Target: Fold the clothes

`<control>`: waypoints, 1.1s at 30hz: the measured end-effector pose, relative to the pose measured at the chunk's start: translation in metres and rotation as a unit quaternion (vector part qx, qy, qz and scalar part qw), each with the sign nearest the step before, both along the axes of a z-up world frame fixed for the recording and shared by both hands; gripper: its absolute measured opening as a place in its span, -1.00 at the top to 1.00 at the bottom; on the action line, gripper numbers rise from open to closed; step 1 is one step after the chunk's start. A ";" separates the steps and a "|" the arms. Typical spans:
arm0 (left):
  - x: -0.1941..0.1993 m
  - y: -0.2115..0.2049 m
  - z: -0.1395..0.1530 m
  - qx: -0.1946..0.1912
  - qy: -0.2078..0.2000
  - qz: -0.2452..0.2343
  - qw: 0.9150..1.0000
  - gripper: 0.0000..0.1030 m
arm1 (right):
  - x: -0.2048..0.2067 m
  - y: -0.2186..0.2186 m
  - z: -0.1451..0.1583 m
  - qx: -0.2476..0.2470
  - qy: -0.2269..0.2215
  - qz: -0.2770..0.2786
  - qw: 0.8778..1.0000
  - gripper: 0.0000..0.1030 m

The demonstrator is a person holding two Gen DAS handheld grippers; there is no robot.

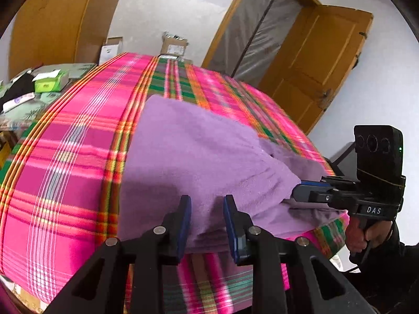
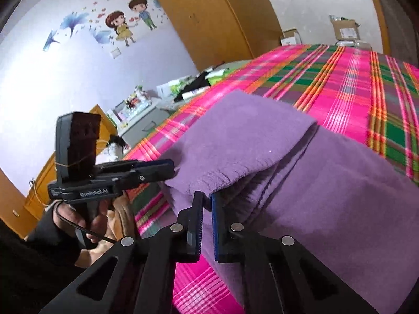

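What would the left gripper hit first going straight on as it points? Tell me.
The left gripper would most likely meet the purple cloth first: its folded near edge lies right between and ahead of the fingers, on the plaid cover. Depth is hard to judge.

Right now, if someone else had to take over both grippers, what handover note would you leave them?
Left gripper: jaws part open around the near edge of the purple garment; whether the pads press on it cannot be told.
Right gripper: shut on the garment's near corner by the gathered hem.
The garment lies on the pink plaid bedcover, already doubled over into layers.
Done: at least one fold.
Left: probably carry the gripped edge over for the next fold, then flatten and square the stack.
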State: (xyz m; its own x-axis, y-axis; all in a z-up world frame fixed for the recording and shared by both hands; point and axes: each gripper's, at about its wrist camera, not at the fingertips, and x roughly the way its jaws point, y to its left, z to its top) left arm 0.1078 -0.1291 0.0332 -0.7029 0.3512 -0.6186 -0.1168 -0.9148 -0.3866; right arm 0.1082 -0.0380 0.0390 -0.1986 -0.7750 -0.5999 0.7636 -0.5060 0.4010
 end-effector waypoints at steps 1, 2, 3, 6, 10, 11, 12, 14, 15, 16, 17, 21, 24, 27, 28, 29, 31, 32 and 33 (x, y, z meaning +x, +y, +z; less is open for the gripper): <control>0.000 0.002 0.001 -0.001 0.003 -0.004 1.000 0.49 | 0.002 0.002 0.003 0.000 0.003 -0.001 1.000 0.89; 0.000 0.005 0.002 -0.001 0.005 -0.009 1.000 0.49 | 0.003 0.002 0.004 0.001 0.004 -0.001 1.000 0.89; -0.002 0.007 0.002 0.000 0.005 -0.015 1.000 0.49 | 0.003 0.003 0.002 0.006 0.001 -0.003 1.000 0.89; -0.006 0.016 -0.002 -0.005 -0.002 -0.028 1.000 0.49 | -0.001 0.004 -0.018 0.031 -0.024 -0.009 0.999 0.95; -0.009 0.022 -0.013 0.000 -0.016 -0.035 0.999 0.48 | -0.004 0.013 -0.033 0.033 -0.053 -0.026 0.998 0.94; -0.009 0.022 -0.015 0.002 -0.018 -0.035 0.999 0.47 | -0.005 0.016 -0.032 0.026 -0.055 -0.030 0.998 0.90; -0.009 0.023 -0.015 0.003 -0.018 -0.034 0.999 0.47 | -0.006 0.019 -0.029 0.018 -0.056 -0.034 0.998 0.89; -0.010 0.021 -0.008 0.006 -0.008 -0.031 0.999 0.47 | -0.008 0.025 -0.022 -0.002 -0.055 -0.044 0.998 0.87; -0.012 0.022 -0.005 0.006 -0.001 -0.031 0.999 0.47 | -0.010 0.026 -0.018 -0.011 -0.053 -0.049 0.997 0.84; -0.014 0.024 -0.002 0.006 0.003 -0.034 0.999 0.47 | -0.012 0.026 -0.014 -0.017 -0.048 -0.052 0.997 0.84; -0.017 0.026 -0.001 0.005 0.005 -0.037 0.999 0.47 | -0.014 0.025 -0.012 -0.021 -0.042 -0.055 0.997 0.83; -0.023 0.044 -0.007 -0.002 -0.006 -0.065 0.998 0.47 | -0.020 0.011 -0.006 -0.022 -0.030 -0.056 0.998 0.83; -0.022 0.058 -0.018 -0.038 -0.012 -0.071 0.997 0.47 | -0.027 0.004 -0.011 -0.010 -0.031 -0.064 0.997 0.83; -0.020 0.057 -0.016 -0.037 -0.012 -0.069 0.997 0.47 | -0.036 0.000 -0.022 0.015 -0.045 -0.080 0.996 0.83; -0.020 0.055 -0.014 -0.035 -0.013 -0.068 0.997 0.47 | -0.037 0.001 -0.024 0.015 -0.047 -0.084 0.995 0.83; -0.021 0.053 -0.011 -0.033 -0.010 -0.066 0.997 0.47 | -0.039 0.002 -0.023 0.015 -0.044 -0.088 0.995 0.83; -0.020 0.052 -0.005 -0.032 0.000 -0.062 0.998 0.47 | -0.043 0.001 -0.017 0.013 -0.032 -0.095 0.995 0.83; -0.021 0.051 -0.002 -0.032 0.004 -0.060 0.998 0.47 | -0.046 0.000 -0.015 0.013 -0.027 -0.100 0.995 0.80; -0.022 0.051 0.000 -0.031 0.007 -0.058 0.998 0.47 | -0.051 -0.001 -0.013 0.013 -0.021 -0.106 0.994 0.60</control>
State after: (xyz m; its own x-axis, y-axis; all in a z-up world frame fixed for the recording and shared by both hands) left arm 0.0856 -0.0783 0.0333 -0.6690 0.3916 -0.6317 -0.2277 -0.9170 -0.3274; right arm 0.0575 -0.0388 0.0261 -0.3297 -0.7024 -0.6308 0.6220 -0.6643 0.4146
